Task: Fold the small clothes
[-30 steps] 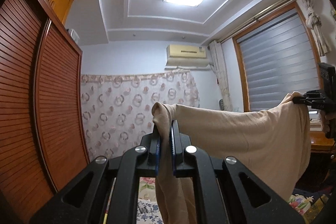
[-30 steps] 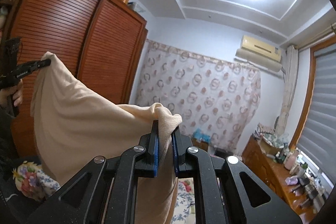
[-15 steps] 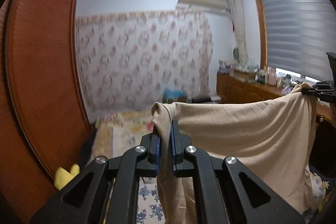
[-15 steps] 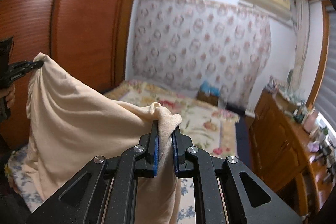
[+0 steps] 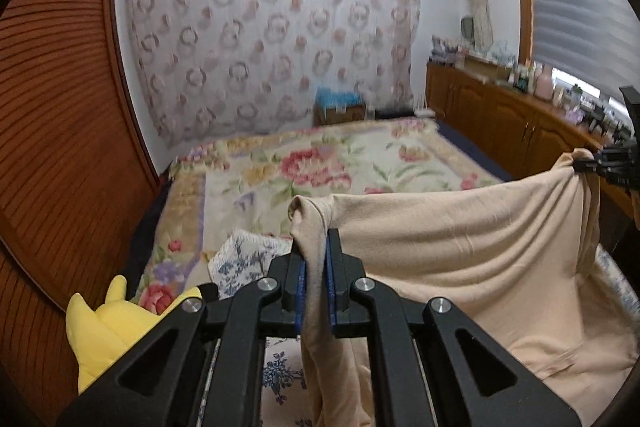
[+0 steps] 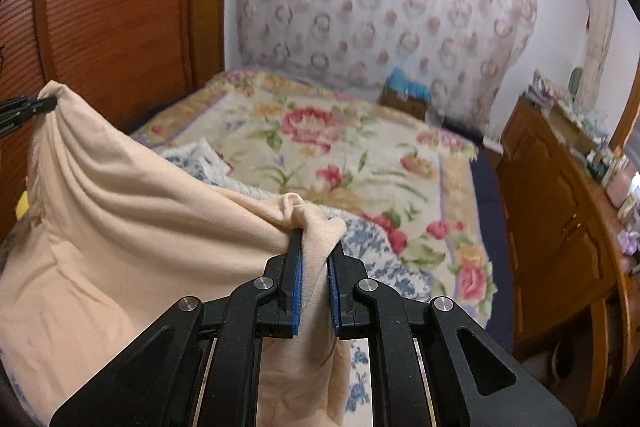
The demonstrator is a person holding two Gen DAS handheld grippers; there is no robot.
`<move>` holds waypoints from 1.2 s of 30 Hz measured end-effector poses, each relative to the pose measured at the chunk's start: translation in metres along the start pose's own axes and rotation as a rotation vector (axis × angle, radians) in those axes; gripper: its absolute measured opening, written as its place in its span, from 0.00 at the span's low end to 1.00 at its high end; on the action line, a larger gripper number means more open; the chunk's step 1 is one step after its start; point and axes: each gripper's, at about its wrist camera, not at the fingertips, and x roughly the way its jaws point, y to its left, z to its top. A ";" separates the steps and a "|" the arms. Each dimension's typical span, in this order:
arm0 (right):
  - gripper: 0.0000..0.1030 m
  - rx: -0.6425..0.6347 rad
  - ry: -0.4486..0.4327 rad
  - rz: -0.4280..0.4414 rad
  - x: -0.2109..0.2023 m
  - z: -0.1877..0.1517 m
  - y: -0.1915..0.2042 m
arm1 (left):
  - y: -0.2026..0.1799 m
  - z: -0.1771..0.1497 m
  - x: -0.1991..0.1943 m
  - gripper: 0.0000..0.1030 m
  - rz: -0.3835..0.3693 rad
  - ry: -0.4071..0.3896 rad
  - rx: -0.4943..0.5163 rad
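My left tongs [image 5: 315, 267] & right tongs [image 6: 314, 263] each clamped on a corner of the beige garment [image 5: 460, 247]; it's stretched between them, centre frame above the bed [image 5: 320, 163], prob. to lay it flat.

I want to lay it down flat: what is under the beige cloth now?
Beside the beige cloth, a blue-flowered fabric lies on the floral blanket. What lies directly beneath is hidden.

A home bedroom: a bed [image 5: 320, 163] under a floral blanket, a slatted wooden wardrobe [image 5: 60, 107] on the left, a patterned curtain [image 5: 272, 35] far behind, a cluttered sideboard [image 5: 500, 115] right.
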 end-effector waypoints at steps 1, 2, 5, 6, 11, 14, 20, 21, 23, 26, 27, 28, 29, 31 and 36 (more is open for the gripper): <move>0.08 0.006 0.012 0.002 0.010 -0.001 -0.001 | -0.001 -0.001 0.008 0.05 0.005 0.017 0.005; 0.08 0.010 0.021 0.004 0.017 -0.002 0.000 | -0.002 -0.002 0.016 0.06 0.006 0.034 0.008; 0.08 0.020 0.044 0.009 0.041 -0.002 -0.002 | -0.005 -0.008 0.030 0.07 0.002 0.069 0.012; 0.08 0.022 0.049 0.012 0.046 -0.003 -0.001 | -0.004 -0.010 0.031 0.07 0.003 0.075 0.013; 0.08 0.038 0.089 0.011 0.071 -0.007 -0.002 | -0.002 -0.019 0.043 0.10 -0.010 0.130 0.028; 0.18 0.055 0.109 0.001 0.078 -0.011 -0.003 | 0.002 -0.024 0.042 0.16 -0.024 0.143 0.018; 0.34 0.099 0.139 -0.004 0.074 -0.032 -0.011 | -0.002 -0.052 0.028 0.26 -0.072 0.176 0.013; 0.37 0.108 0.134 0.001 0.069 -0.038 -0.013 | -0.003 -0.059 0.024 0.27 -0.078 0.182 0.012; 0.39 0.127 0.124 0.020 0.060 -0.047 -0.015 | -0.006 -0.071 0.018 0.27 -0.088 0.197 0.011; 0.42 0.162 0.106 0.023 0.040 -0.065 -0.018 | -0.006 -0.087 0.013 0.27 -0.094 0.223 -0.003; 0.42 0.174 0.099 0.022 0.032 -0.073 -0.019 | -0.006 -0.091 0.010 0.27 -0.102 0.227 -0.010; 0.42 0.185 0.097 0.023 0.024 -0.080 -0.019 | -0.007 -0.096 0.006 0.27 -0.113 0.229 -0.017; 0.43 0.194 0.095 0.026 0.021 -0.085 -0.019 | -0.009 -0.101 0.003 0.27 -0.122 0.234 -0.021; 0.44 0.221 0.099 0.038 0.008 -0.099 -0.018 | -0.014 -0.108 -0.004 0.27 -0.131 0.236 -0.021; 0.52 0.253 0.116 0.085 -0.006 -0.121 -0.008 | -0.021 -0.128 -0.008 0.28 -0.149 0.286 -0.044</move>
